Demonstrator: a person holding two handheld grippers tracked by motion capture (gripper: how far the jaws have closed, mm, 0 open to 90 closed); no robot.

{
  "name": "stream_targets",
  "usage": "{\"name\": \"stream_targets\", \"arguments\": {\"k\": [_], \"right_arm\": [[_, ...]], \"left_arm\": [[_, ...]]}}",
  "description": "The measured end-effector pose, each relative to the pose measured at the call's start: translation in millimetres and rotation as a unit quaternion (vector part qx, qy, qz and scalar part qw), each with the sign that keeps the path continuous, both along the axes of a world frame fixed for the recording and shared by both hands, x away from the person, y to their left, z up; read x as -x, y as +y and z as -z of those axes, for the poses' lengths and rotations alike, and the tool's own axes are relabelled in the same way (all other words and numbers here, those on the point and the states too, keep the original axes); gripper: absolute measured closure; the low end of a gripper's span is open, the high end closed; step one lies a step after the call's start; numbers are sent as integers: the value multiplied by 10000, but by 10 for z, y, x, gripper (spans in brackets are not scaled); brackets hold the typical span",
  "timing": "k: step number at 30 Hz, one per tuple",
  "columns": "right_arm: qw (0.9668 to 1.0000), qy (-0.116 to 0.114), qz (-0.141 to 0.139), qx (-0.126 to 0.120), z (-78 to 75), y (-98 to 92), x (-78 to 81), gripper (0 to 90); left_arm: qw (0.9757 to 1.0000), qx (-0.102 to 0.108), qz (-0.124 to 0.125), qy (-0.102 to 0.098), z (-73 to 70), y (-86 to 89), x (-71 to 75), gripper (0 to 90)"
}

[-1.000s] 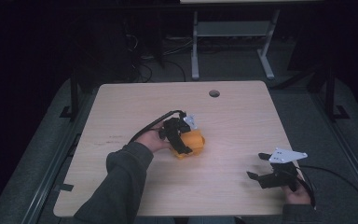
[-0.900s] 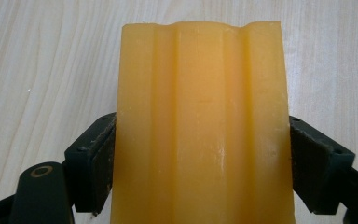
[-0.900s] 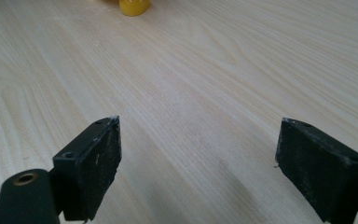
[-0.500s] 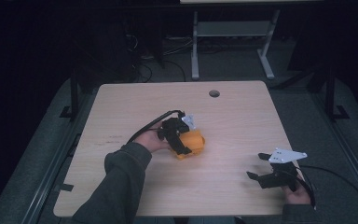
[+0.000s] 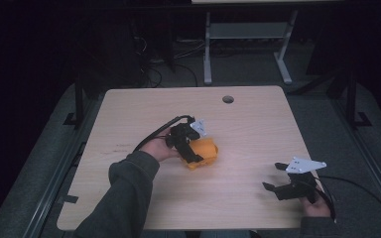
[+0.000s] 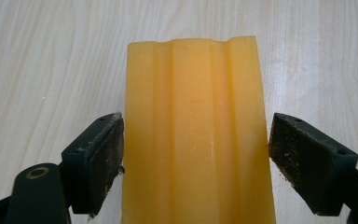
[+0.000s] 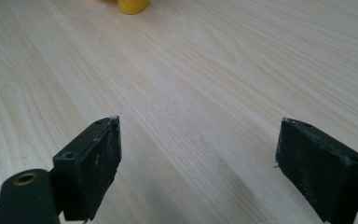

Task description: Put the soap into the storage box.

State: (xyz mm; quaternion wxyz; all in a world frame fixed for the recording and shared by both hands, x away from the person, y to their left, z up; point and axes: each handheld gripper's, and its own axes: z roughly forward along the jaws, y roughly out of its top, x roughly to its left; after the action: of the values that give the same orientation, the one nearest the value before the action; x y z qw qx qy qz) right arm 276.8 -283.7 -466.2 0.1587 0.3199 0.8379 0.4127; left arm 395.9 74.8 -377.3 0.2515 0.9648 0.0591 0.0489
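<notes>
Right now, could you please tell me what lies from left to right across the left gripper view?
Left jaw pad → orange block → right jaw pad, all over the wooden table.

Wooden table (image 5: 258,134) with cable hole (image 5: 227,99) (far edge); grey metal stand (image 5: 243,44) behind.

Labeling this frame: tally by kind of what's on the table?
Orange ridged block: 1
Handheld grippers: 2, left gripper astride the block with its jaws open, right gripper open over bare table
Total: 3
</notes>
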Motion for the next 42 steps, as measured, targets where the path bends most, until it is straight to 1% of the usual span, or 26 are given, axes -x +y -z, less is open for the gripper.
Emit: {"name": "stream_targets", "arguments": {"k": [2,4,5,8,12,15,24,25,31,32,36,40,42], "right_arm": [[10000,-18,-18,6,3,-2,-4,137],[10000,-3,-13,12,3,0,-3,137],[10000,-5,-9,11,3,1,-2,137],[10000,11,20,-14,3,3,1,137],[10000,12,24,-16,3,1,1,137],[10000,9,32,-19,4,3,1,137],[10000,1,48,-14,6,3,-1,137],[10000,17,62,-16,6,4,0,137],[10000,4,49,21,6,12,-1,137],[10000,6,48,8,5,14,0,137],[10000,6,54,26,6,15,-2,137],[10000,20,64,37,7,28,-2,137],[10000,-23,53,46,2,29,-3,137]], "left_arm": [[10000,4,-21,13,-10,14,2,179],[10000,2,-28,-19,-20,20,12,179],[10000,45,-16,-39,-36,27,22,179],[10000,73,-21,-57,-59,41,32,179],[10000,64,-43,-39,-68,56,40,179],[9999,75,-65,-107,-94,76,58,179],[9999,85,-86,-110,-129,136,82,179],[9998,166,-108,-97,-140,155,100,179],[9997,168,-157,-93,-144,209,120,179],[9997,144,-159,-95,-144,225,124,179],[9996,178,-198,-124,-149,284,151,179],[9995,113,-256,-135,-143,328,174,179],[9995,132,-264,-133,-147,342,188,179]]}}
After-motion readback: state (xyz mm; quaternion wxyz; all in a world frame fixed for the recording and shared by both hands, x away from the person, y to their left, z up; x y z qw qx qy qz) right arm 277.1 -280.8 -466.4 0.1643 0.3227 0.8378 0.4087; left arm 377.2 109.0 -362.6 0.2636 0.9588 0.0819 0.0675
